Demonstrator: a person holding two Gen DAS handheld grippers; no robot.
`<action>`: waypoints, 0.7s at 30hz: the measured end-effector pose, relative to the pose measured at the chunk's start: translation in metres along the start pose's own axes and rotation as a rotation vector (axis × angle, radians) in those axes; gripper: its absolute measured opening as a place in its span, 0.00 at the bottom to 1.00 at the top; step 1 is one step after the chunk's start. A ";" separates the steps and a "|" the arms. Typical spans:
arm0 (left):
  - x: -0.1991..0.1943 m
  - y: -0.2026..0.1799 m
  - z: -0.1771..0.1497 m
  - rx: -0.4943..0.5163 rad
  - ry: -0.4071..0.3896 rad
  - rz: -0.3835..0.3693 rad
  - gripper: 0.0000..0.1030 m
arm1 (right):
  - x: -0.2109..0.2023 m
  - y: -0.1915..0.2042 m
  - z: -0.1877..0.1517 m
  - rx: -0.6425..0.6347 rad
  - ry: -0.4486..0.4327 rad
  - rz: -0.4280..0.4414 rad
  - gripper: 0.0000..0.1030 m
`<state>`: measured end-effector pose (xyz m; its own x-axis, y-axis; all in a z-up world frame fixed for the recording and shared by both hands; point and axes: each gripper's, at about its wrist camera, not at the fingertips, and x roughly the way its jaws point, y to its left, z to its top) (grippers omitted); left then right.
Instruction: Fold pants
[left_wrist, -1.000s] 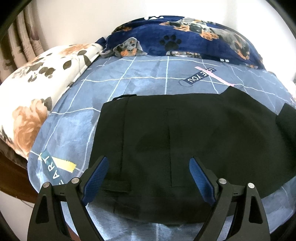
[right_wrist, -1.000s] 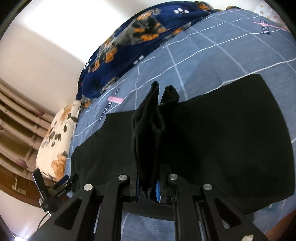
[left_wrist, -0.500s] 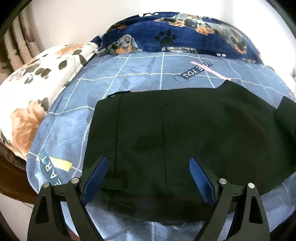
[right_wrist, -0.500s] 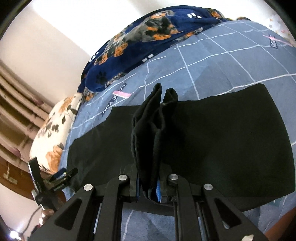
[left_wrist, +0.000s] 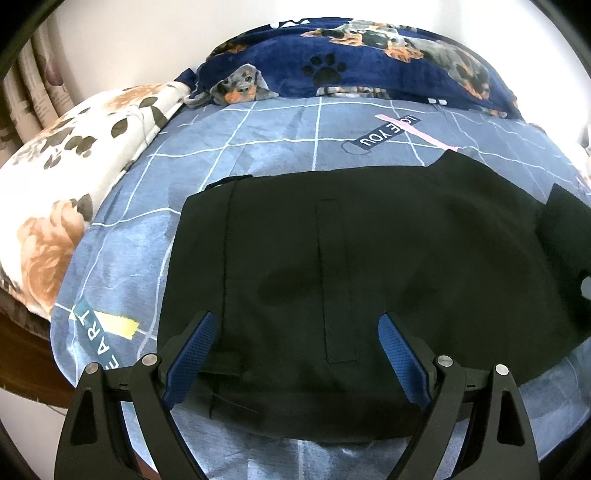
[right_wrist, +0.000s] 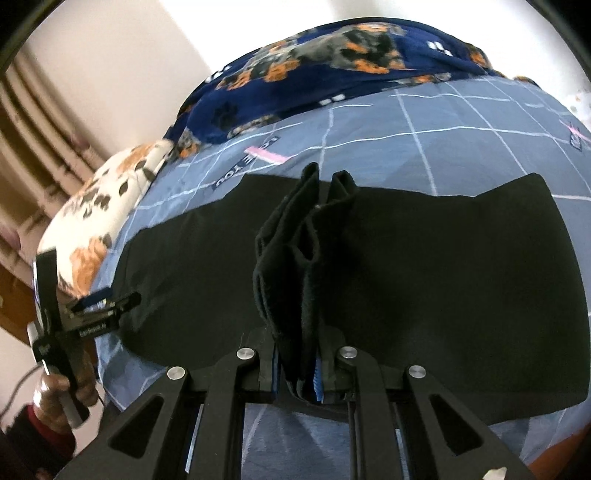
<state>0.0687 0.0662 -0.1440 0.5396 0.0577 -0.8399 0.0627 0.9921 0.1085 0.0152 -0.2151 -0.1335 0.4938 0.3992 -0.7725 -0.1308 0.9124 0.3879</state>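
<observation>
Black pants (left_wrist: 369, 258) lie flat across the blue grid bedsheet (left_wrist: 277, 147), waistband end at the left. My left gripper (left_wrist: 295, 350) is open and empty, hovering over the waistband end near the bed's front edge. My right gripper (right_wrist: 298, 373) is shut on a bunched fold of the pants' leg end (right_wrist: 295, 258), which it holds lifted above the flat fabric (right_wrist: 461, 277). The left gripper also shows in the right wrist view (right_wrist: 107, 306) at the far left.
A navy dog-print blanket (left_wrist: 369, 62) lies along the wall at the back of the bed. A floral pillow (left_wrist: 66, 166) sits at the left end. Curtains (left_wrist: 33, 74) hang at far left. The bed's front edge is just below both grippers.
My right gripper has carried the pinched leg fold leftward, toward the waistband. My left gripper has stayed open over the waistband, drifting slightly.
</observation>
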 end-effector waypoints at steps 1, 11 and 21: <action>0.000 0.000 0.000 0.001 -0.001 0.000 0.87 | 0.001 0.003 -0.001 -0.014 0.004 -0.002 0.15; 0.001 0.000 -0.001 -0.001 0.008 -0.001 0.87 | 0.008 0.015 -0.007 -0.068 0.036 0.009 0.29; 0.002 0.000 -0.001 -0.001 0.009 -0.002 0.87 | 0.011 0.018 -0.009 -0.039 0.066 0.089 0.57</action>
<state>0.0688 0.0668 -0.1457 0.5316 0.0569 -0.8451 0.0629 0.9923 0.1064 0.0105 -0.1935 -0.1400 0.4214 0.4829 -0.7676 -0.2054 0.8752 0.4379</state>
